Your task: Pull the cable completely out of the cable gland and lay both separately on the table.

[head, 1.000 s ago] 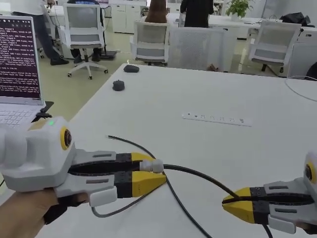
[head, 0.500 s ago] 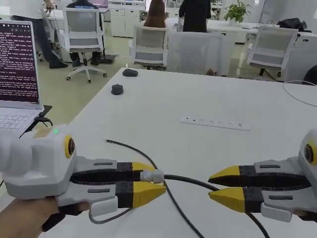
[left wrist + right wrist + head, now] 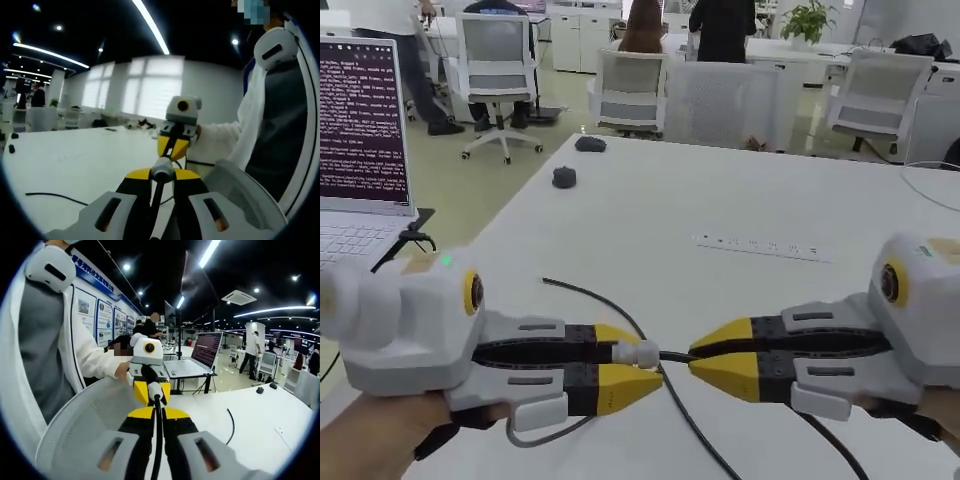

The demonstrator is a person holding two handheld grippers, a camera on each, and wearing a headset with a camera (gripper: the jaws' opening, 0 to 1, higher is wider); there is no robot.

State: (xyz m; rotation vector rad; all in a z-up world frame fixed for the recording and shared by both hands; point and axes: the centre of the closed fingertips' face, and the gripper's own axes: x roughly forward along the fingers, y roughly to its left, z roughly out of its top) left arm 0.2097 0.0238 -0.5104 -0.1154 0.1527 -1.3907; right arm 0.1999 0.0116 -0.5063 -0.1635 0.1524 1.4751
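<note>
Closer now than half a second ago: right gripper (image 3: 692, 357), brought left from the lower right of the head view to just beside the cable gland (image 3: 638, 353). Jaws narrowed from wide open to roughly the cable's width, seemingly pinching the black cable (image 3: 158, 440) right at the gland's mouth.

Left gripper (image 3: 632, 365), low and left of centre, clamped on the white gland, tips almost meeting the right gripper's. Gland held over the white table (image 3: 740, 190), cable threaded through it, one length curving toward the upper left, the other trailing off the bottom edge.

Risks from here:
- Right jaws sliding along the smooth jacket during the pull, given so narrow a hold.
- Gland twisting out of the left jaws under a crooked pull.
- Freed cable whipping across the table on sudden release.
</note>
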